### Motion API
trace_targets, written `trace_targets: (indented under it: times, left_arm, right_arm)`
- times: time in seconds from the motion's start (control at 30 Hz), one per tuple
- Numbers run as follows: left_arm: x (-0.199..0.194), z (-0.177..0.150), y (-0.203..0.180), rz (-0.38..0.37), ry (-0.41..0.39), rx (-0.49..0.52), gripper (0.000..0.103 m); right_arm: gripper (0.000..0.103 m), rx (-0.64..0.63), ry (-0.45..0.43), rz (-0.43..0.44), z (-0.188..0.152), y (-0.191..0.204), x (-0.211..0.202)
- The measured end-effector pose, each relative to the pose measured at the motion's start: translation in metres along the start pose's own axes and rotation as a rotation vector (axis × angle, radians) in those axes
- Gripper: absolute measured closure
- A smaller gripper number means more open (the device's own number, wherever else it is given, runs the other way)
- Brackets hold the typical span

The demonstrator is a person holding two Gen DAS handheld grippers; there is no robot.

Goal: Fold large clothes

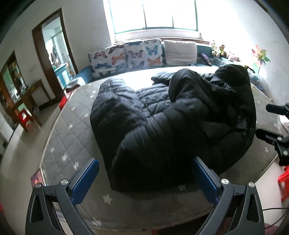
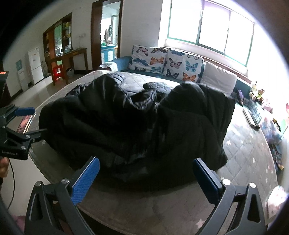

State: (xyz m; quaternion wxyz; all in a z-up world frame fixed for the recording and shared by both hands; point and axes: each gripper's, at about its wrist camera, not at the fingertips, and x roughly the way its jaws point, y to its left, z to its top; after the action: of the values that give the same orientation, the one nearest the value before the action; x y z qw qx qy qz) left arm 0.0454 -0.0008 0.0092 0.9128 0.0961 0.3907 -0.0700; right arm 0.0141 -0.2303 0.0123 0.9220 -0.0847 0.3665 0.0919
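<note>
While both sets of blue-padded fingers fill the bottom of their frames, neither holds anything: the left gripper (image 1: 145, 179) has its jaws spread wide above the near edge of the mattress (image 1: 66, 133), and the right gripper (image 2: 146, 178) is spread just as wide, also with nothing between its pads. Each tool also shows in the other's view, the right one at the right edge of the left wrist frame, the left one at the left edge of the right wrist frame.

Just beyond the fingertips, filling the centre of both frames, lies the black quilted puffer coat (image 1: 171, 115), heaped in bulky folds on the grey star-printed mattress, apart from both grippers. Its quilted lining shows at centre, with one thick fold rising toward the upper right of the left wrist frame.

Behind the mattress, butterfly-print cushions (image 1: 126, 56) and a plain white pillow (image 1: 180, 51) lean along a blue sofa (image 2: 122, 62) under a bright window (image 1: 153, 16). At left, a red plastic stool (image 2: 57, 72) stands by a wooden table (image 2: 66, 56), with a doorway (image 2: 108, 32) beyond.
</note>
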Motion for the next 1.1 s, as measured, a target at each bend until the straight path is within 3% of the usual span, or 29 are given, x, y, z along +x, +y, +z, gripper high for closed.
trace_targets:
  times: [0.23, 0.27, 0.43, 0.6, 0.73, 0.77, 0.8, 0.83, 0.87, 0.9, 0.93, 1.0, 1.1]
  left_arm:
    - [0.004, 0.028, 0.008, -0.113, -0.028, 0.056, 0.001]
    - [0.005, 0.034, 0.008, -0.14, -0.028, 0.063, 0.002]
    - [0.002, 0.055, 0.003, -0.232, -0.049, 0.089, 0.002]
    - [0.015, 0.068, -0.006, -0.348, -0.004, 0.109, 0.004]
    - [0.04, 0.071, -0.014, -0.395, 0.067, 0.12, 0.02]
    - [0.047, 0.071, -0.016, -0.417, 0.089, 0.122, 0.033]
    - [0.054, 0.071, -0.019, -0.427, 0.111, 0.123, 0.043]
    - [0.057, 0.071, -0.02, -0.426, 0.118, 0.122, 0.046]
    - [0.06, 0.07, -0.02, -0.423, 0.112, 0.126, 0.052]
    - [0.058, 0.068, -0.02, -0.427, 0.1, 0.134, 0.058]
    - [0.06, 0.068, -0.02, -0.431, 0.099, 0.136, 0.061]
    - [0.054, 0.066, -0.02, -0.454, 0.084, 0.135, 0.066]
    - [0.044, 0.059, -0.017, -0.484, 0.071, 0.142, 0.07]
  right_arm:
    - [0.003, -0.025, -0.009, 0.074, 0.027, -0.013, 0.006]
    - [0.007, -0.037, -0.003, 0.072, 0.034, -0.015, 0.008]
    - [0.008, -0.091, -0.027, -0.005, 0.068, -0.03, 0.011]
    - [0.008, -0.107, 0.031, -0.028, 0.09, -0.053, 0.036]
    - [0.008, -0.123, 0.088, -0.033, 0.094, -0.064, 0.06]
    - [0.008, -0.126, 0.11, -0.037, 0.095, -0.067, 0.068]
    - [0.015, -0.129, 0.13, -0.036, 0.095, -0.07, 0.072]
    - [0.024, -0.14, 0.152, -0.042, 0.093, -0.071, 0.078]
    - [0.043, -0.158, 0.16, -0.064, 0.09, -0.07, 0.081]
    - [0.052, -0.168, 0.17, -0.07, 0.086, -0.069, 0.081]
    - [0.056, -0.165, 0.173, -0.069, 0.083, -0.071, 0.079]
    - [0.079, -0.151, 0.161, -0.049, 0.076, -0.074, 0.068]
    - [0.081, -0.151, 0.137, -0.049, 0.074, -0.075, 0.05]
